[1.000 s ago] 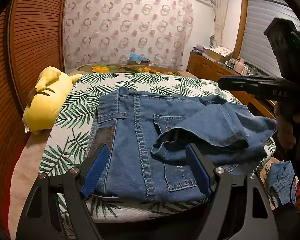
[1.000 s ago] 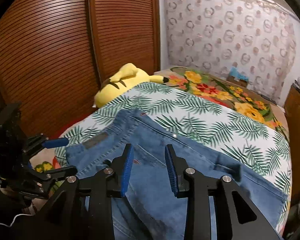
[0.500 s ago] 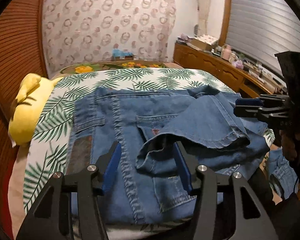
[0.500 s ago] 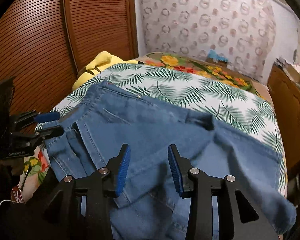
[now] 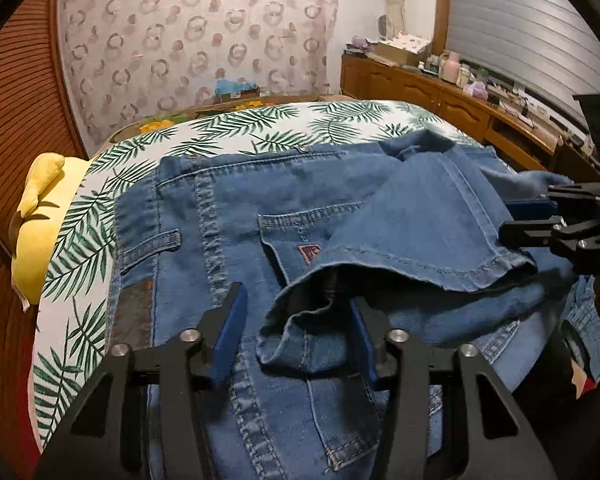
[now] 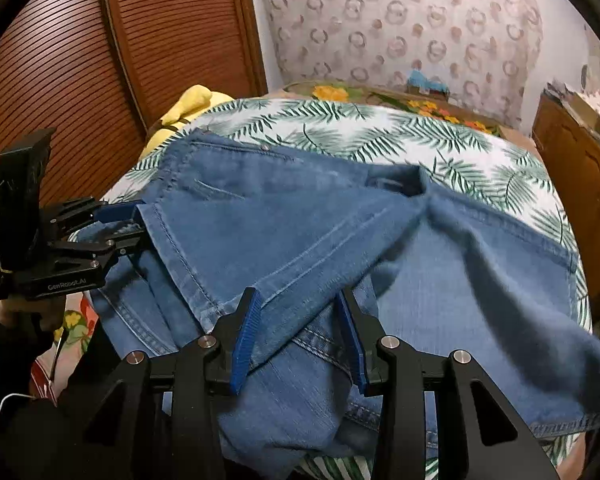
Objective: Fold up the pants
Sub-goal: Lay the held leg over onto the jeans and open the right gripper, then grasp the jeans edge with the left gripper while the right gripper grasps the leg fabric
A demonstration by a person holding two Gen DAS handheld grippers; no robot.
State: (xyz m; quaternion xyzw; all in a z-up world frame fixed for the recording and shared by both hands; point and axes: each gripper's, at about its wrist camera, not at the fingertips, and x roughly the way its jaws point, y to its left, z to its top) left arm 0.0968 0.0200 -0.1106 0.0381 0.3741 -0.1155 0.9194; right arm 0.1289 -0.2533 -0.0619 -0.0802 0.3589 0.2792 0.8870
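Both grippers stand spread: left gripper [image 5: 298,334] straddles a hem of the blue denim pants [image 5: 236,216] at 6 o'clock on the palm-leaf bed [image 5: 260,120]; right gripper [image 6: 300,336] straddles the folded-over leg.

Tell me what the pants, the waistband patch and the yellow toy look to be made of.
Pants: blue denim, matte, faded wash; twill texture and pale double topstitching show.
Waistband patch: probably leather or an imitation, dark brown and slightly worn; too blurred to be sure.
Yellow toy: soft plush fabric, fuzzy and matte, with rounded stuffed shapes.
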